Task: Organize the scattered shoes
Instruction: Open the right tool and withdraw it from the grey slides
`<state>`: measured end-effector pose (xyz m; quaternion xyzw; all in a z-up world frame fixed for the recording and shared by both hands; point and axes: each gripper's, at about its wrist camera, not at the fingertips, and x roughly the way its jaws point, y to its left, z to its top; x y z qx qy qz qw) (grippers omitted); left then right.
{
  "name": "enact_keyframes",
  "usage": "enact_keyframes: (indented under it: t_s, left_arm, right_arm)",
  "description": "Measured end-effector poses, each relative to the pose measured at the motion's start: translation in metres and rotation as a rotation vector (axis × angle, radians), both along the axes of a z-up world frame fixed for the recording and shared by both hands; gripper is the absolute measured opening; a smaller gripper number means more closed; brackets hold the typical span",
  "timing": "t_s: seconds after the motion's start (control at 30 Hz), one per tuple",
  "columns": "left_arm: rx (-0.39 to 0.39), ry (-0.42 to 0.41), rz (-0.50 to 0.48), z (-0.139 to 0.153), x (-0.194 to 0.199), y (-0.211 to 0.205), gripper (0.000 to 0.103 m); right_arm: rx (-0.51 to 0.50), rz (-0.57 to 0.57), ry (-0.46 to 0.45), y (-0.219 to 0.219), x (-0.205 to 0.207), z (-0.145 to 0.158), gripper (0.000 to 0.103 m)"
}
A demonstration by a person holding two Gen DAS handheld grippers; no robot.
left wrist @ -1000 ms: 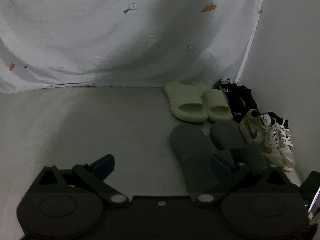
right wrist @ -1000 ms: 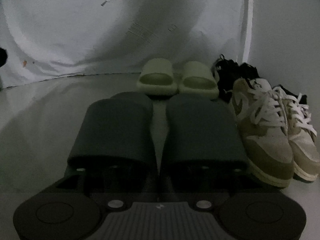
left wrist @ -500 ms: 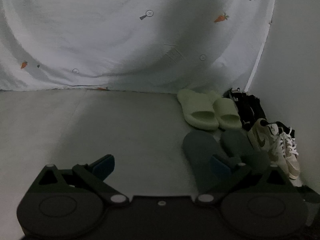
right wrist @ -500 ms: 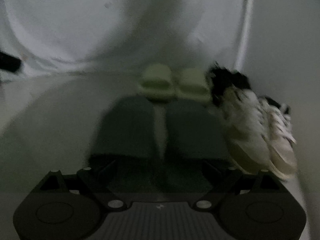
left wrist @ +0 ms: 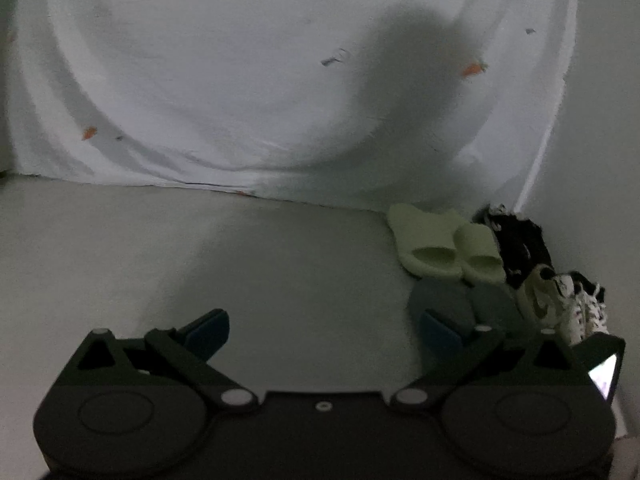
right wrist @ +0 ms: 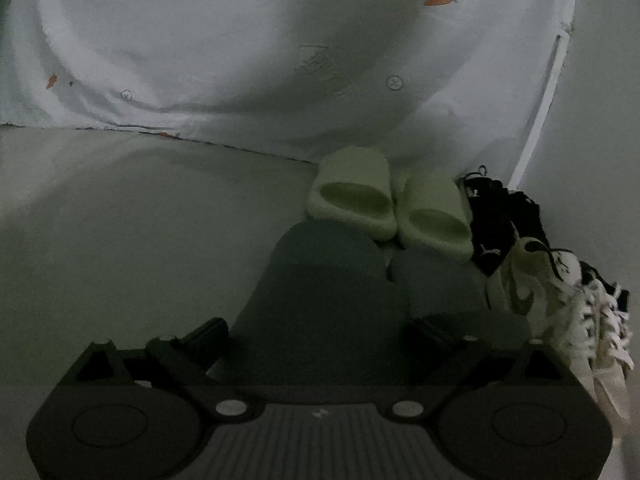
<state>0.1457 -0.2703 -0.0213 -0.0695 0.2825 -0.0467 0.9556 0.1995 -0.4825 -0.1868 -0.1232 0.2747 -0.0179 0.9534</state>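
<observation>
Dark grey foam slides are seen paired on the floor near pale green slides; logos on black sneakers are shown only by the right view. Both grippers are held wide, empty.

Two pale green slides sit as a pair on the floor, with two dark grey slides paired just in front of them. To their right, two cream-and-white laced sneakers stand together, and behind those lies a heap of black shoes whose number cannot be made out. That makes four kinds of footwear.
</observation>
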Motion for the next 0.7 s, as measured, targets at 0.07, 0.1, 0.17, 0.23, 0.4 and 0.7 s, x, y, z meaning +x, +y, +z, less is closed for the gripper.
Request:
enact_keyframes:
  t_s: [0.07, 0.1, 0.17, 0.23, 0.4, 0.7]
  left_arm:
    - [-0.007, 0.000, 0.030, 0.002, -0.011, 0.005, 0.103]
    - [-0.011, 0.001, 0.040, 0.003, -0.015, 0.007, 0.103]
    - [-0.012, -0.002, 0.066, 0.005, -0.027, 0.011, 0.103]
    - [-0.002, -0.021, 0.101, 0.008, -0.040, 0.013, 0.103]
    - [0.050, -0.129, 0.124, 0.018, -0.064, 0.013, 0.103]
    - [-0.023, -0.082, -0.038, 0.047, -0.069, 0.030, 0.102]
  right_arm:
    - [-0.006, 0.025, -0.014, -0.005, 0.001, 0.004, 0.096]
    - [0.007, 0.031, -0.016, -0.009, 0.001, 0.007, 0.096]
    - [0.042, 0.033, -0.021, -0.017, -0.001, 0.014, 0.097]
    - [0.174, 0.002, -0.027, -0.040, -0.018, 0.034, 0.098]
    - [0.292, -0.071, -0.028, -0.059, -0.073, 0.064, 0.103]
    - [0.325, -0.150, -0.065, -0.027, -0.169, 0.115, 0.103]
